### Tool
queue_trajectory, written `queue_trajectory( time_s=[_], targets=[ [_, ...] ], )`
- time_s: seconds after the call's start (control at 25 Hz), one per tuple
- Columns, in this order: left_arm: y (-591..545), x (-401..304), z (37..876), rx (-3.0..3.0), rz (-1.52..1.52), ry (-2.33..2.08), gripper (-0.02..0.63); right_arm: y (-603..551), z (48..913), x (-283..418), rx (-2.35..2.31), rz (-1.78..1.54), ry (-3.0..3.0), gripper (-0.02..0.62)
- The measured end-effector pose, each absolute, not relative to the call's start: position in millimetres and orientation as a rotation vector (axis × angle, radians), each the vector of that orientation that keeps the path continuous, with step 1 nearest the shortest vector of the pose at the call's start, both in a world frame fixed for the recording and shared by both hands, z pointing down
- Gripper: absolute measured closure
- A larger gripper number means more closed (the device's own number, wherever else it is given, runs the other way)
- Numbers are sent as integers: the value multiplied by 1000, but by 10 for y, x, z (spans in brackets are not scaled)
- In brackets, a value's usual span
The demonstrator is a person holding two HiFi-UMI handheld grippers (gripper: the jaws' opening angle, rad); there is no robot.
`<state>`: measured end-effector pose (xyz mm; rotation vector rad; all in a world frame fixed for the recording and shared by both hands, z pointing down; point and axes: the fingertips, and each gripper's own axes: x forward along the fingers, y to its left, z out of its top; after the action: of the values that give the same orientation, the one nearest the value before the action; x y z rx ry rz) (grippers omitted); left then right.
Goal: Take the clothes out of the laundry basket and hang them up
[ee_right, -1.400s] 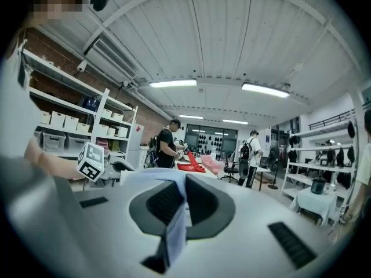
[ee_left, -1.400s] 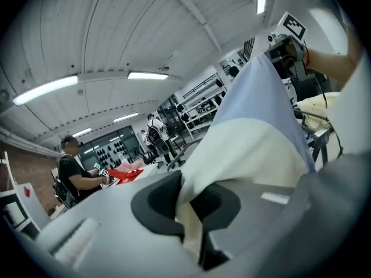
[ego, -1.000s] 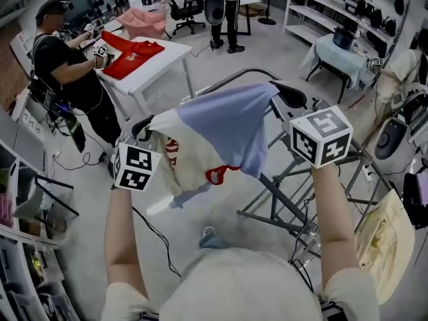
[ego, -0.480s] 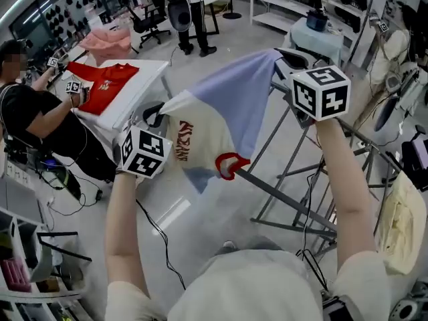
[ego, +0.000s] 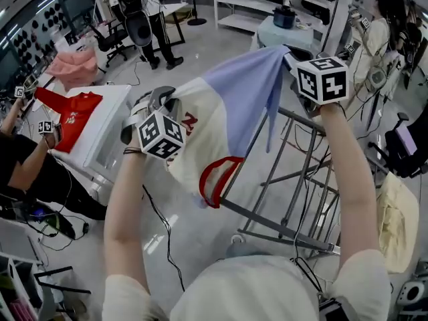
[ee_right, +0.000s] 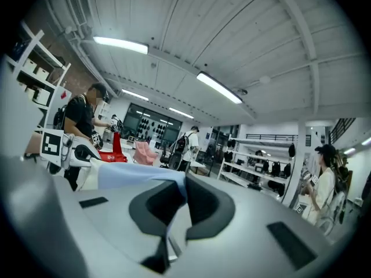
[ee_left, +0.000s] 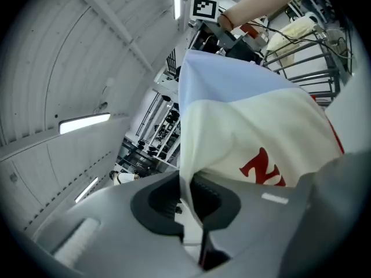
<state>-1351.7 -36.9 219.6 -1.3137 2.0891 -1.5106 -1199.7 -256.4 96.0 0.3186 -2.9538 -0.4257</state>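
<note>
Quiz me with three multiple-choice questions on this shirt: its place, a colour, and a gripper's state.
1. The shirt is: A on the white table; B held up between the left gripper and right gripper; C on the floor.
2. Its neck trim is: A green; B black; C red.
3. The right gripper is: A shut on the shirt; B open; C shut on a rack bar.
Answers: B, each gripper pinches an edge; C, the red loop shows; A, blue cloth sits between closed jaws.

shirt (ego: 227, 105): print folded, unreadable | drying rack (ego: 267, 221): part behind shirt | person (ego: 27, 172): cut off left
</note>
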Motion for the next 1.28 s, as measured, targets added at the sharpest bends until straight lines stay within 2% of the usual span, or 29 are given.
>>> queue_trajectory(
  time_s=[0.48, 0.76, 0.88, 1.04, 1.12, 1.28],
  targets=[
    [-2314, -13746, 2396, -1382, -1558, 1955, 556, -4467, 1130, -11826, 700, -402, -2832, 586],
    [-2636, -14068, 3187, -1516, -1660, 2148, 415, -4859, 2249, -11895, 677, -265, -2633, 584],
    [-2413, -14335, 3668, -1513, -1789, 2236, 317, -4812, 2854, -11929, 621, -134, -2557, 584],
    [-1969, -14688, 4116, -1430, -1960, 2399, 299, -4854, 3538, -11882, 644, -21, -2425, 583],
    [-1804, -14726, 4147, -1455, -1876, 2510, 298, -4821, 3800, -11833, 617, -54, -2340, 555],
    [-1530, -14576, 3983, -1605, -1593, 2661, 298, -4674, 4175, -11654, 464, -91, -2190, 451]
  ],
)
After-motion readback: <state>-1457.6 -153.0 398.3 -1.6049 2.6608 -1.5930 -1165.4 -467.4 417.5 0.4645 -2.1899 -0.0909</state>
